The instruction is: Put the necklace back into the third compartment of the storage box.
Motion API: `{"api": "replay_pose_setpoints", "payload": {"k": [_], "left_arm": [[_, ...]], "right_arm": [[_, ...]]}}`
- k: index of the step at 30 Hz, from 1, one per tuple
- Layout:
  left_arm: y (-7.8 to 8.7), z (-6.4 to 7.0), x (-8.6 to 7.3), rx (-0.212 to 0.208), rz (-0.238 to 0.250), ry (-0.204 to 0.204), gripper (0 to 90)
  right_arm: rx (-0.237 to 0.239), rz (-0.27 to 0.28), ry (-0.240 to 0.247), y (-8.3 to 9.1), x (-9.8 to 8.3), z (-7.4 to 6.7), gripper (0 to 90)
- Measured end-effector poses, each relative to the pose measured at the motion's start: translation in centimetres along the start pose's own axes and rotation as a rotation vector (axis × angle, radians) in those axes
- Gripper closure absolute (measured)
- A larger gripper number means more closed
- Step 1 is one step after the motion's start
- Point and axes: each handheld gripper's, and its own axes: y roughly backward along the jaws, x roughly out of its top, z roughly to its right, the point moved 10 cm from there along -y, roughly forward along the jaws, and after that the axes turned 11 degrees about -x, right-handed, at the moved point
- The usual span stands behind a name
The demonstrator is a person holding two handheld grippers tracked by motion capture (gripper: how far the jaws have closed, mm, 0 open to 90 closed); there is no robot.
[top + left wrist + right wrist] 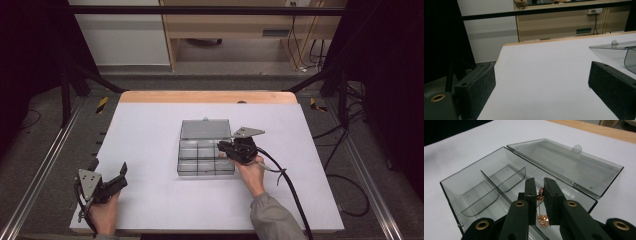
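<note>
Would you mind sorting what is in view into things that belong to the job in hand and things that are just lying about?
In the job:
- clear compartment box, lid open
- copper-coloured chain, between the right gripper jaws over the box

Just lying about:
- left gripper, jaws open, near the table corner
- wooden cabinet behind
- floor cables

You see a smoke-grey clear box (pixel 506 177) with a matching see-through lid (pixel 571 165) on your pale lilac-white table (pixel 150 145), which is edged in light wood. Your black right gripper (pixel 539 195) pinches a copper-gold chain (pixel 542 218).
</note>
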Motion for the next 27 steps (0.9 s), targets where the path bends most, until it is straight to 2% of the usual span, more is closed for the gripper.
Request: {"api": "replay_pose_setpoints", "payload": {"k": [6, 13, 27], "left_arm": [[0.0, 0.0, 0.0, 0.0, 0.001, 0.001, 7.2], [0.0, 0.0, 0.0, 0.0, -0.001, 0.0, 7.2], [0.0, 0.0, 0.0, 0.0, -0.002, 0.0, 7.2]], "right_arm": [[-0.002, -0.025, 0.004, -0.4, -0.6, -0.1, 81.2], [-0.008, -0.051, -0.016, -0.7, -1.8, 0.4, 81.2], [-0.028, -0.082, -0.01, -1.3, -2.3, 0.5, 80.8]]}}
